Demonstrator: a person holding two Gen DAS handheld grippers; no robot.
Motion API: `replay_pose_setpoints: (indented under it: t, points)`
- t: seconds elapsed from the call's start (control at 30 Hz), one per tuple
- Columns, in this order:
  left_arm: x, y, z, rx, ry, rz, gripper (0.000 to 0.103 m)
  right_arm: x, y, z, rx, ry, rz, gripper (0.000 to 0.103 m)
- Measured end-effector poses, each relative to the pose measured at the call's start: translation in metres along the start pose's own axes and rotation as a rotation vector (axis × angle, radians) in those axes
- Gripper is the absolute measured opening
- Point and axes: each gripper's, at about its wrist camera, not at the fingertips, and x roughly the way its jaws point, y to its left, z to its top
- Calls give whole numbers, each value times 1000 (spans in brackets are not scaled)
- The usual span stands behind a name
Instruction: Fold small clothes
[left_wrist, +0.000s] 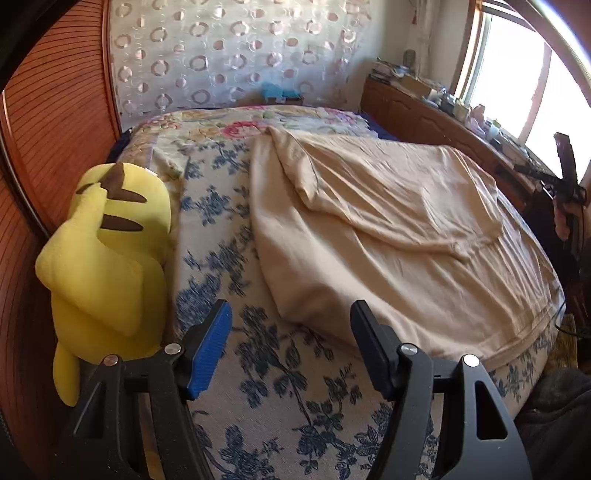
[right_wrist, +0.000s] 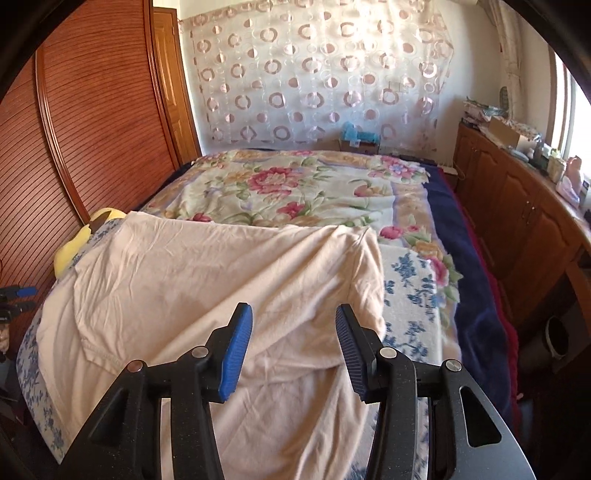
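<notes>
Yellow plush toy (left_wrist: 110, 254) far left against the wooden wardrobe (left_wrist: 55, 129), on the blue-flowered bedspread (left_wrist: 280, 369). Left gripper (left_wrist: 291, 350) over bare bedspread, jaws wide, nothing between them. Cream shirt (left_wrist: 388, 229) lies partly folded to its right on the bed, one sleeve flapped over. Right gripper (right_wrist: 293, 349) above the shirt's near part, jaws moderately apart, empty. Wooden cabinet (right_wrist: 517, 206) far right.
</notes>
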Motion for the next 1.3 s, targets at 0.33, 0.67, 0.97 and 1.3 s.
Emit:
replay_pose_setpoints:
  t: [0.33,0.67,0.97,1.3]
  points:
    - [29,-13,3,-15,26,-69,8,-17,-5,-36,18,2,-6,49]
    - [-55,-30,34,24,-49,142,8,3,4,-40,32,29,38,49]
    - [-25,-25,20,58,44,120,43,19,9,-42,17,44,62,49]
    - [22,-20,-7,6,104,65,43,31,8,-47,34,53,50,49]
